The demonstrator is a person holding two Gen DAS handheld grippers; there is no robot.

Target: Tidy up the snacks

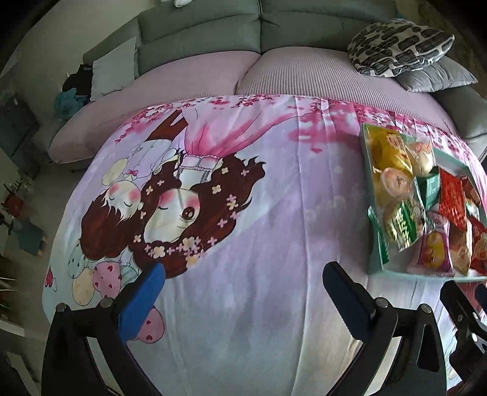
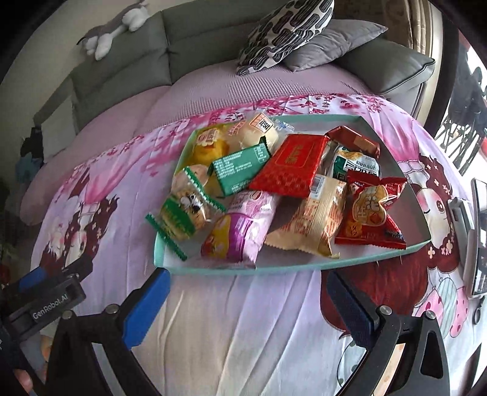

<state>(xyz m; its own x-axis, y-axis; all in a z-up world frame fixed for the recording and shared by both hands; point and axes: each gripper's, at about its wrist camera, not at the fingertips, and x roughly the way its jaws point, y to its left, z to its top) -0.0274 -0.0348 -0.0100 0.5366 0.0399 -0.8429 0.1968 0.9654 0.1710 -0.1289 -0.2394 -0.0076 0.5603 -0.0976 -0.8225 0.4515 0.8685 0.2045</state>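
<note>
A shallow pale green tray (image 2: 304, 268) lies on a cartoon-printed pink cloth (image 2: 243, 329) and holds several snack packets: a red flat pack (image 2: 289, 166), a green pack (image 2: 240, 169), a purple-pink pack (image 2: 240, 225), a tan pack (image 2: 313, 219), a red crimped pack (image 2: 373, 210). The tray also shows in the left wrist view (image 1: 377, 262) at the right. My right gripper (image 2: 246, 292) is open and empty just in front of the tray's near rim. My left gripper (image 1: 243, 289) is open and empty over bare cloth, left of the tray.
A grey sofa (image 1: 213, 27) with a pink cover runs behind the cloth. A black-and-white patterned cushion (image 2: 286, 33) and a grey cushion (image 2: 334, 39) lie at its right end. A phone-like device (image 2: 478, 237) lies at the far right. A plush toy (image 2: 112, 27) rests on the sofa back.
</note>
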